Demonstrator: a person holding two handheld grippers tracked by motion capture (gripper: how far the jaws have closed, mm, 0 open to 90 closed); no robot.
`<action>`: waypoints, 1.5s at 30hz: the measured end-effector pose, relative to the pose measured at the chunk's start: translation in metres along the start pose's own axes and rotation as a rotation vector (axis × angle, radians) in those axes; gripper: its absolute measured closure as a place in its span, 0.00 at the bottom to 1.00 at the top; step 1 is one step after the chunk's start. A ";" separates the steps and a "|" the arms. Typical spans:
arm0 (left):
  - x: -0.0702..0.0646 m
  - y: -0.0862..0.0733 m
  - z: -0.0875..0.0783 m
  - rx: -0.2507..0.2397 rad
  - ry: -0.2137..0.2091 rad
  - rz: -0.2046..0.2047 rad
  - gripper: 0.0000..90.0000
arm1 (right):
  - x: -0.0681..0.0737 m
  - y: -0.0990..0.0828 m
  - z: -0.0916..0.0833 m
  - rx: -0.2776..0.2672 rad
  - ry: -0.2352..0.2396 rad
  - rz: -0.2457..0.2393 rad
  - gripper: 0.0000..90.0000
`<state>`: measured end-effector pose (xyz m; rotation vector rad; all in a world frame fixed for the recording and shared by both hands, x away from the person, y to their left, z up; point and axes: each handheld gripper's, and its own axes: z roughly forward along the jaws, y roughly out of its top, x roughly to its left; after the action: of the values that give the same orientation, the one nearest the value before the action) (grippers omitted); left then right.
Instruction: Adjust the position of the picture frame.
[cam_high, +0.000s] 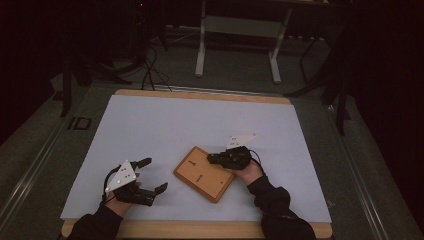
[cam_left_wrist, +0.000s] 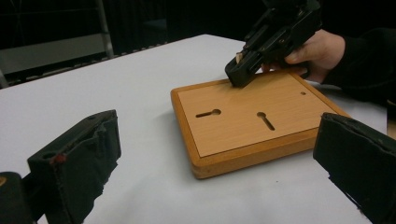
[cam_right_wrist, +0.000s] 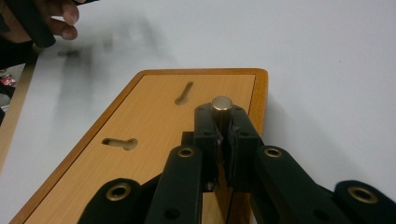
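A square wooden board (cam_high: 205, 173) lies flat on the white table top, with two keyhole slots (cam_left_wrist: 208, 113) cut into its face. My right gripper (cam_high: 215, 159) hovers over the board's far right corner, shut on a small metal peg (cam_right_wrist: 222, 104) that stands upright between its jaws. The same peg-holding right gripper (cam_left_wrist: 240, 74) touches down near the board's far edge in the left gripper view. My left gripper (cam_high: 154, 174) rests on the table to the left of the board, its jaws wide open and holding nothing. One slot (cam_right_wrist: 119, 143) lies left of the peg, another slot (cam_right_wrist: 184, 92) lies ahead.
The white sheet (cam_high: 165, 125) covers a wooden table whose front edge (cam_high: 200, 230) runs along the bottom. A metal table frame (cam_high: 237, 30) stands on the dark floor beyond. A hand (cam_right_wrist: 56, 23) shows at the top left of the right gripper view.
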<state>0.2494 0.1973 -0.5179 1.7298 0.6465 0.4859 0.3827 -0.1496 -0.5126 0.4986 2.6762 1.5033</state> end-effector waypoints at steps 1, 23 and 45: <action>0.000 0.000 0.000 0.000 -0.001 0.000 0.01 | -0.001 -0.001 0.000 0.005 0.002 0.001 0.94; -0.001 -0.001 0.001 -0.001 -0.009 0.002 0.01 | -0.015 -0.013 0.007 0.053 -0.005 0.040 0.94; -0.018 0.005 0.012 0.101 -0.155 -0.052 0.02 | -0.004 0.005 -0.049 -0.139 -0.082 0.080 0.44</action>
<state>0.2440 0.1757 -0.5159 1.8209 0.6118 0.2836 0.3790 -0.1891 -0.4828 0.6514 2.4968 1.6369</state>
